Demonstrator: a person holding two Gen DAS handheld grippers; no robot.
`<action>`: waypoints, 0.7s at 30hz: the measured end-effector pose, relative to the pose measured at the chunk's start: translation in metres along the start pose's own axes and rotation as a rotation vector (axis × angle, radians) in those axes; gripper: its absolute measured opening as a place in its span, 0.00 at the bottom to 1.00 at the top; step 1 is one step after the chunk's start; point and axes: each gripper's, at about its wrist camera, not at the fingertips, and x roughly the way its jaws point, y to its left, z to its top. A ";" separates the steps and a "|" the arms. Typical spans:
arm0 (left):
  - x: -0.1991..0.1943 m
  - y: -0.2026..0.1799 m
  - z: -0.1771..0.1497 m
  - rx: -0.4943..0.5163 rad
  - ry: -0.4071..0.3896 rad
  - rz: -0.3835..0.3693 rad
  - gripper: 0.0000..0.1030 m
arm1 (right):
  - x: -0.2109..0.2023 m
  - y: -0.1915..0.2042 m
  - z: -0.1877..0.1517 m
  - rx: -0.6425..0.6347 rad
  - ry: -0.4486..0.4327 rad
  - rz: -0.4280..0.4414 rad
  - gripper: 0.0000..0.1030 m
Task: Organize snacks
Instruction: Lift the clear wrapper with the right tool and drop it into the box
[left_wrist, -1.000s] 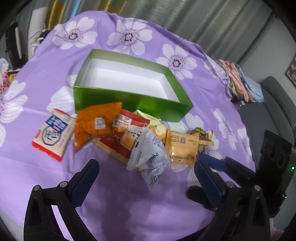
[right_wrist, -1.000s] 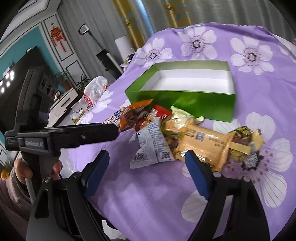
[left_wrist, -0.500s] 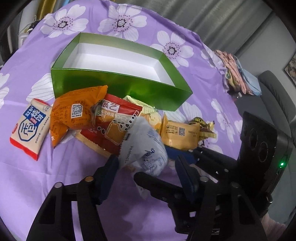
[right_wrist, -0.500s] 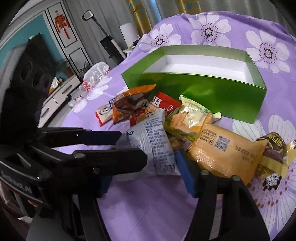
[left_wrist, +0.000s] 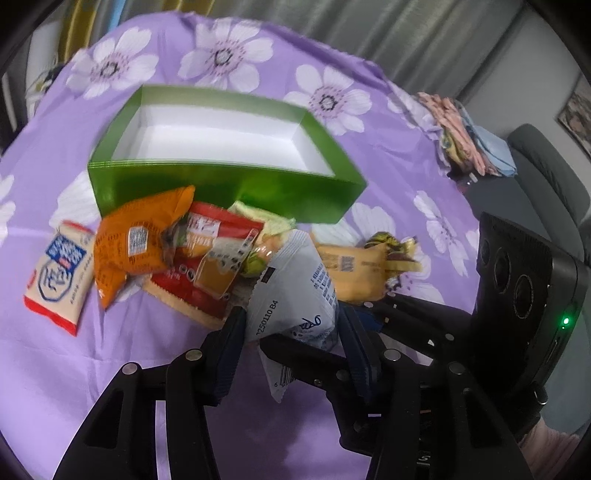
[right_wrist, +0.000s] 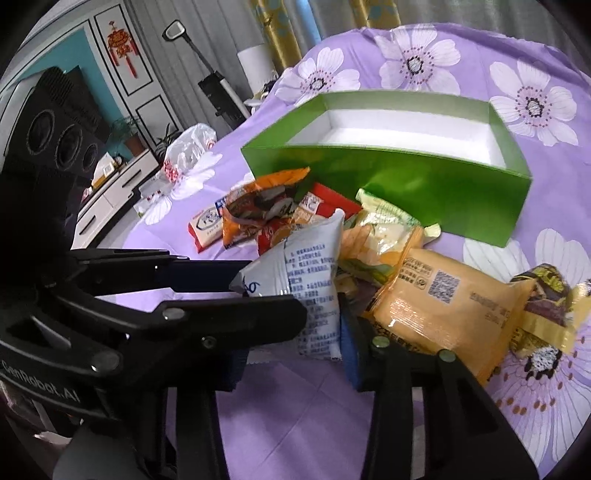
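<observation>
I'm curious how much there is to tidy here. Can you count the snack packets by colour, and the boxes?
White packets: 2 (white and blue packet; white, red and blue packet)
Orange: 1
Red: 1
Pale green-yellow: 1
Yellow-orange: 1
Yellow and dark brown: 1
Green box: 1
Total: 8

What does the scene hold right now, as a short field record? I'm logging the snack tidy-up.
surface: purple floral cloth
green box: open top, empty
loose snacks: heaped in front of the box
white packet: between both claws
left claw: closing, pads pressing the white packet
right claw: closing around the same packet; contact unclear
</observation>
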 end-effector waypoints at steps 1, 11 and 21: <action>-0.005 -0.004 0.002 0.013 -0.012 0.001 0.51 | -0.006 0.001 0.001 0.000 -0.015 0.000 0.41; -0.037 -0.036 0.034 0.136 -0.139 0.036 0.51 | -0.045 0.007 0.032 -0.039 -0.160 -0.016 0.40; -0.037 -0.042 0.072 0.188 -0.207 0.054 0.51 | -0.050 -0.005 0.070 -0.056 -0.243 -0.048 0.40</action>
